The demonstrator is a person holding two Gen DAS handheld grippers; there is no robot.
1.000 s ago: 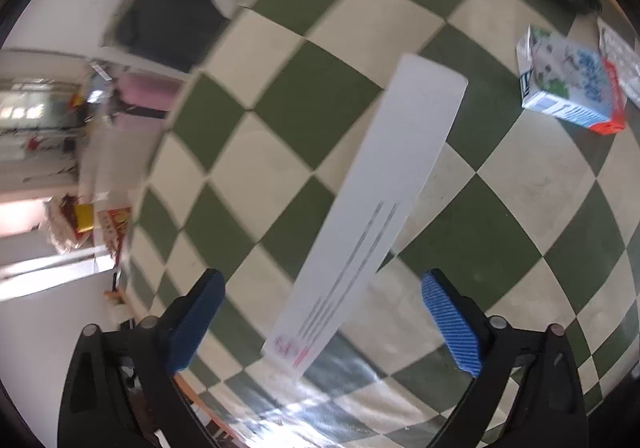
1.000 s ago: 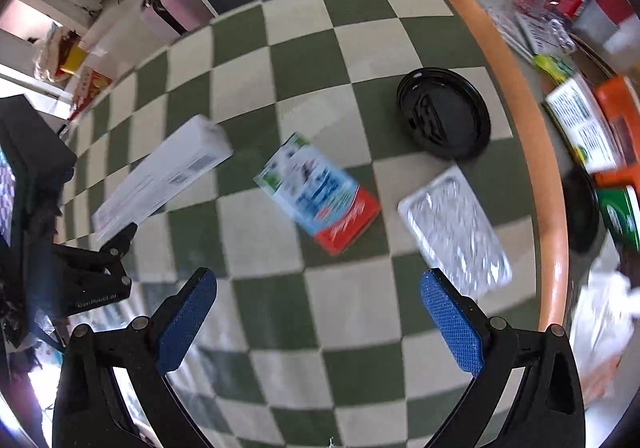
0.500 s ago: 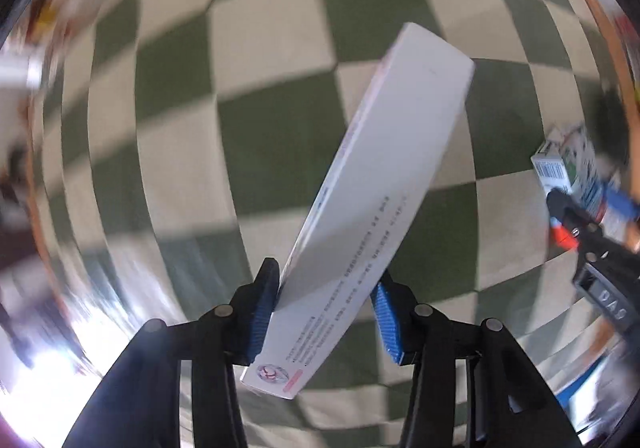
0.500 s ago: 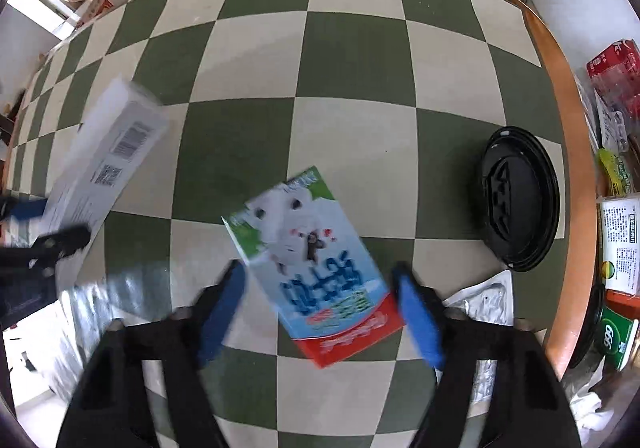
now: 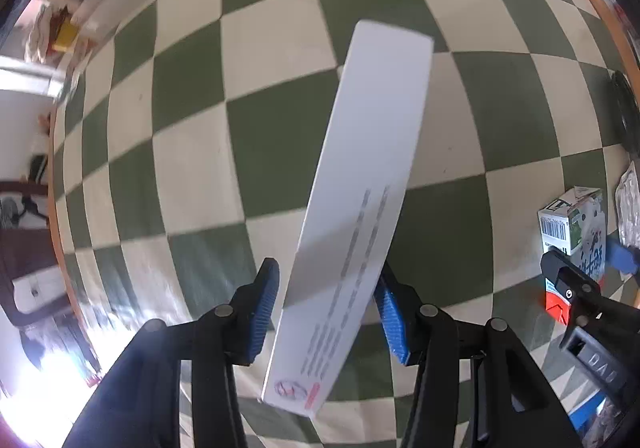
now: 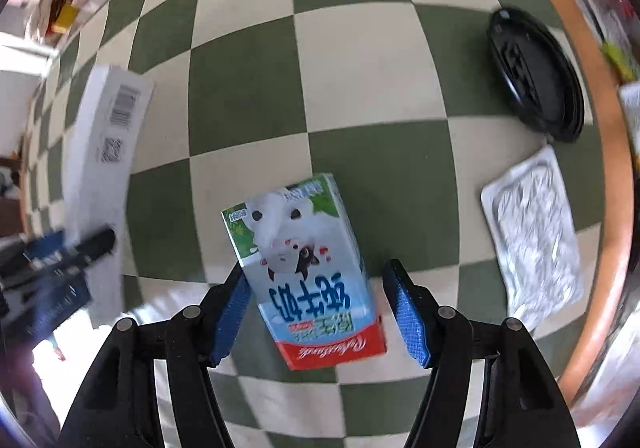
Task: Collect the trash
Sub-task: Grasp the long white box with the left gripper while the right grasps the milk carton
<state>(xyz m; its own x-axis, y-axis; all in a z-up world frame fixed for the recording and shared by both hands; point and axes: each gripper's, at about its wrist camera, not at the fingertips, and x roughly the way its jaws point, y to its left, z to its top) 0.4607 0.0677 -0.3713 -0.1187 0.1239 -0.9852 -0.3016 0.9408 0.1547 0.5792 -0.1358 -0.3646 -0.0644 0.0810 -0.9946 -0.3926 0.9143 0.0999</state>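
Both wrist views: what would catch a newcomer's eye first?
In the left view, a long white box runs up the middle between the left gripper fingers. In the right view, a cow-printed milk carton lies on the green checkered table between the right gripper fingers.

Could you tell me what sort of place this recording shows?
Probably a lived-in home dining area: a table under a green-and-cream checked tablecloth, with a milk carton, a black plastic lid and a foil blister pack strewn on it.
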